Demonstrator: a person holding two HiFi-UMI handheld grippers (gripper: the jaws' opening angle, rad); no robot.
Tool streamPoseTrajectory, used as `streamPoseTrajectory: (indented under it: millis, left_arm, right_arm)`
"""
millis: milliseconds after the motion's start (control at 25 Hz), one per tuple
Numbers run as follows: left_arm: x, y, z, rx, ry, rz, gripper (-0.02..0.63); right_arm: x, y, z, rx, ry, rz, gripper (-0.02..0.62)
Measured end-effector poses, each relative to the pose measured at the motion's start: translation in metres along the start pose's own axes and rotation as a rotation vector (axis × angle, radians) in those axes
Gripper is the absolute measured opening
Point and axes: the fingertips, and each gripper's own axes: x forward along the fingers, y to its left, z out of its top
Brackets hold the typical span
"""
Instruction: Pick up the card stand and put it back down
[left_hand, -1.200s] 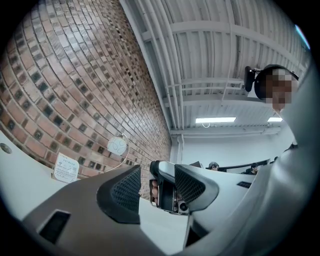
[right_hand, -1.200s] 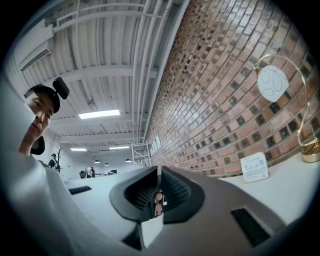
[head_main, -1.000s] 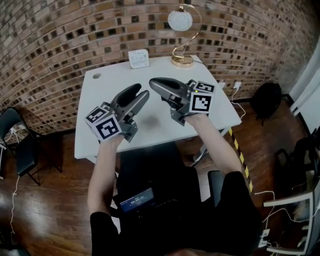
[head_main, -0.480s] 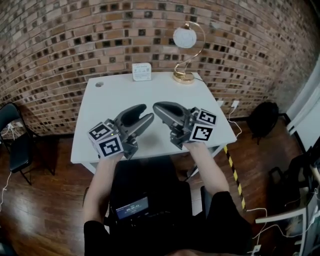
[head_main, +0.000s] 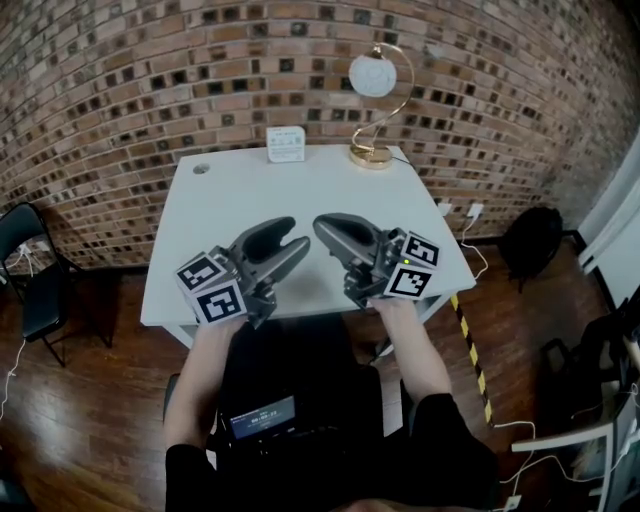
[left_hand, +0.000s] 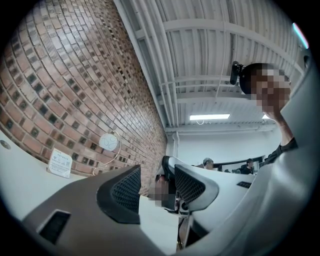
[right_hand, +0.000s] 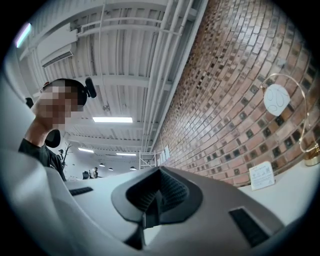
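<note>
White table (head_main: 240, 190), brick wall behind: you hold both grippers over its near half. Your left gripper (head_main: 296, 234) has its jaws apart with nothing between them; your right gripper (head_main: 320, 222) is closed tight and empty. The card stand (head_main: 286, 144) stands at the far edge near the gold lamp (head_main: 372, 152), well apart from both grippers.

Small white card stand (head_main: 285, 144) upright at far edge of white rect table (head_main: 215, 195), next to brick wall (head_main: 150, 70). Gold arc lamp w/ white globe (head_main: 371, 75) just right of it. L gripper (head_main: 285, 238) + R gripper (head_main: 325, 226) over near edge, well apart from stand.
</note>
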Motion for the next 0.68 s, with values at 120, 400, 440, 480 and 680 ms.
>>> streamPoseTrajectory:
  millis: [120,400,440,480,680]
  left_arm:
    - [0.001,-0.002,-0.002,0.0,0.004,-0.003,0.207]
    - [0.004,-0.004,-0.006,0.002,0.018,-0.001,0.207]
    - [0.005,-0.004,-0.006,0.002,0.02,-0.001,0.207]
    - [0.005,-0.004,-0.006,0.003,0.021,-0.002,0.207]
    - [0.01,-0.006,-0.007,0.007,0.023,-0.006,0.207]
  right_arm:
    - [-0.005,0.002,0.001,-0.006,-0.014,0.001,0.015]
    - [-0.013,0.003,0.0,-0.003,-0.034,0.001,0.015]
    - [-0.013,0.003,0.0,-0.002,-0.035,0.001,0.015]
    - [-0.014,0.003,0.0,-0.003,-0.036,0.002,0.015]
    - [-0.014,0.002,0.001,-0.016,-0.033,0.0,0.015]
